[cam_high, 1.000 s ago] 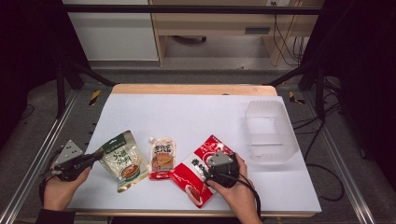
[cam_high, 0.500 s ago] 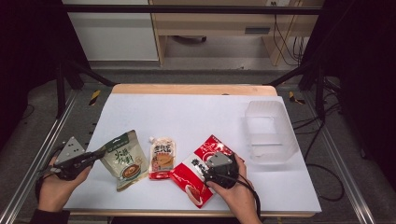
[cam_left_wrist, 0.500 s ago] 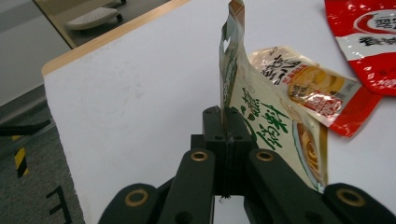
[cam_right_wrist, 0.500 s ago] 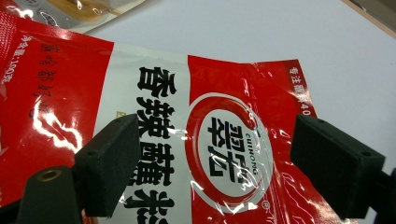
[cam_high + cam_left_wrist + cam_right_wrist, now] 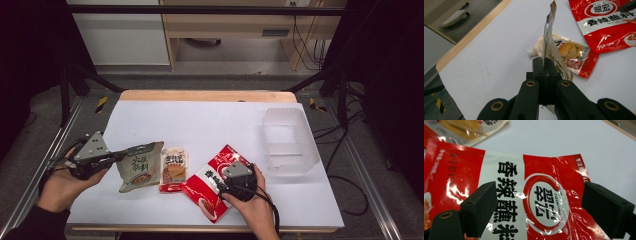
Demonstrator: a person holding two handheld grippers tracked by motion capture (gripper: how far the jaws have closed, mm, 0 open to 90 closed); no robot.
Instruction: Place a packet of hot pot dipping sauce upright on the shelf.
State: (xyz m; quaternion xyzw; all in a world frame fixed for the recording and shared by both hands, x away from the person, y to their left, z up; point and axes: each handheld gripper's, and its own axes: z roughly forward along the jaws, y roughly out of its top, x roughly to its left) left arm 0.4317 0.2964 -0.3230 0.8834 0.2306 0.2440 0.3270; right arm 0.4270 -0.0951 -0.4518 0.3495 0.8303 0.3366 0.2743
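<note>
A green and beige snack packet (image 5: 139, 172) hangs tilted from its upper left edge, where my left gripper (image 5: 125, 151) is shut on it at the table's front left. The left gripper view has the black jaws pressed together on the packet's thin edge (image 5: 547, 53). A small spout pouch (image 5: 173, 169) (image 5: 566, 51) lies flat beside it. To its right lies a red sauce packet (image 5: 210, 192) (image 5: 606, 22). My right gripper (image 5: 232, 172) hovers over it, open, its two pads wide apart on either side of the round logo (image 5: 541, 202).
A clear plastic bin (image 5: 290, 140) stands at the right side of the white table (image 5: 210, 120). The table's wooden far edge (image 5: 205, 95) and metal frame rails run around it. The floor beyond holds cables and a stand.
My left gripper has risen and moved right, lifting the green packet's edge off the table. The right gripper and the red packet have stayed put.
</note>
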